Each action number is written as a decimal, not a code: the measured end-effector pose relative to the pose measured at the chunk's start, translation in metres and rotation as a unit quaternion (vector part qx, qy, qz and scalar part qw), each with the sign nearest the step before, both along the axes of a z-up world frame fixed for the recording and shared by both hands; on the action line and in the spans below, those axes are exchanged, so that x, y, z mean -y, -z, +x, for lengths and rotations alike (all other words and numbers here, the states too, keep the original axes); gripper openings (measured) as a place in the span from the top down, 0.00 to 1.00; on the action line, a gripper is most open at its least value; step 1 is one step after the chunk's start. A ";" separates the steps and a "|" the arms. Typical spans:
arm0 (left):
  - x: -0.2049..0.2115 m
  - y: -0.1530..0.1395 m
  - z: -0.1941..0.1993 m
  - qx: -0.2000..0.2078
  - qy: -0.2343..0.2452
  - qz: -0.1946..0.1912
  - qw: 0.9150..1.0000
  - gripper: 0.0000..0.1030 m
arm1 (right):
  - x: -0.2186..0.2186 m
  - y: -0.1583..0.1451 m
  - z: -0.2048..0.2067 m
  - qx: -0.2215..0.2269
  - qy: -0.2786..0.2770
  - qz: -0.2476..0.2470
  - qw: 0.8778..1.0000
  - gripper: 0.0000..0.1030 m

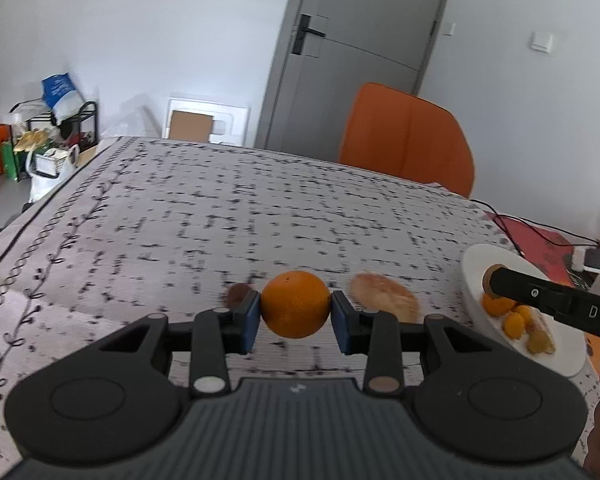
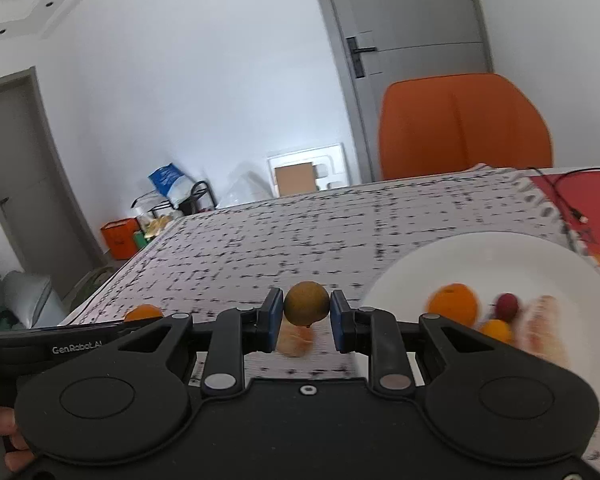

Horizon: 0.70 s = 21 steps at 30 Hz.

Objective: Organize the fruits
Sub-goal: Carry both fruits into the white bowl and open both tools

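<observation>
A: Left wrist view: what does the left hand-held gripper hold?

B: An orange, pinched across its middle above the worktop; firm, round, likely to roll.

A: Right hand-held gripper?

B: Clamping a brownish-yellow fruit beside the white plate.

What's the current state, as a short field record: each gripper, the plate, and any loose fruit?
left gripper: shut on an orange, held above the table
right gripper: shut on a brownish-green round fruit
plate: white, to the right, already holds an orange, small yellow-orange fruits, a red fruit and a pale peeled piece
loose on tablecloth: a pale peeled piece and a small brown fruit
image quality: motion blur, fine detail unclear
</observation>
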State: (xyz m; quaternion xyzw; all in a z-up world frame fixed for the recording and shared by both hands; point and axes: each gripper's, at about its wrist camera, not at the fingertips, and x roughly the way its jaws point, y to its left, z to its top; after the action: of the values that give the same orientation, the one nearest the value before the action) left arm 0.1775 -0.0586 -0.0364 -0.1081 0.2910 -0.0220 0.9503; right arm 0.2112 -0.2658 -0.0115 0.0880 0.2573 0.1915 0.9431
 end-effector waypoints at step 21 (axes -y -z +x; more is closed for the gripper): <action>0.082 -0.004 0.009 0.007 0.070 0.018 0.997 0.65 | 0.082 0.013 -0.033 0.000 0.059 0.021 0.998 0.69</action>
State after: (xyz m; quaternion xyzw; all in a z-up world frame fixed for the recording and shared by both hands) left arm 0.1866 -0.1405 -0.0320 -0.0697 0.2911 -0.0841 0.9504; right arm 0.1778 -0.3474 -0.0243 0.1227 0.2480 0.1406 0.9506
